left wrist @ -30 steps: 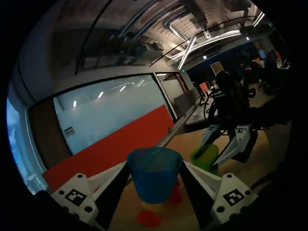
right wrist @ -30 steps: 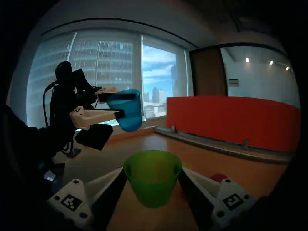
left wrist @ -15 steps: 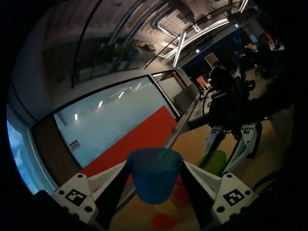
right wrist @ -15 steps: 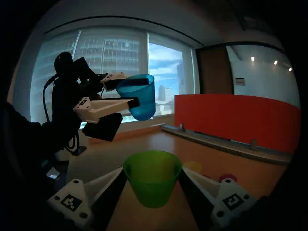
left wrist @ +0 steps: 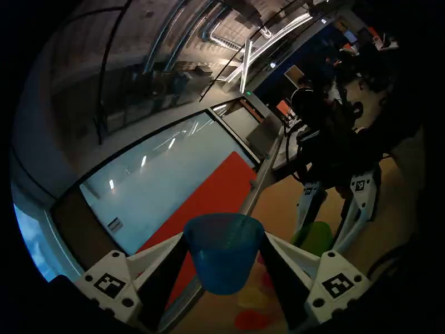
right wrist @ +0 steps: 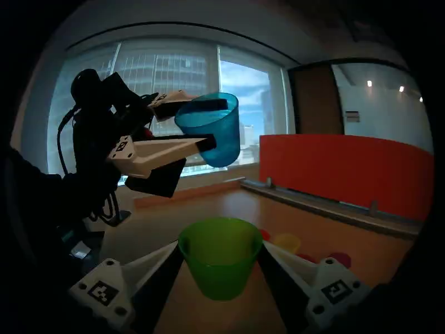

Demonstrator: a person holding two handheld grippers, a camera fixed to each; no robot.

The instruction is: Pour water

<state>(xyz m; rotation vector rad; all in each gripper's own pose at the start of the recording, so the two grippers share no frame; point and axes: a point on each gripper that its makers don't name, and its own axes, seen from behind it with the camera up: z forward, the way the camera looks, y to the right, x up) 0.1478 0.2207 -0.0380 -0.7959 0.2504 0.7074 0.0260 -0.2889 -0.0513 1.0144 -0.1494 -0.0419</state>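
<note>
Broadly, the wooden bench (right wrist: 183, 220) lies open ahead, edged on its far side by an orange partition panel (right wrist: 345, 167). The right gripper (right wrist: 220, 250) is clamped on a green plastic cup (right wrist: 220, 273) over the bench. The left gripper (left wrist: 223, 247) clamps a translucent blue plastic cup (left wrist: 223, 267), tilted, higher and apart. Square black-and-white markers (right wrist: 100, 291) sit on each gripper; a wall sign (right wrist: 351, 116) is too small to read.

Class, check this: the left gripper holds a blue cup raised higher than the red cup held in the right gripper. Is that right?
No. The right gripper holds a green cup, not a red one; the right gripper view shows it. The left gripper does hold the blue cup raised higher than it.
</note>
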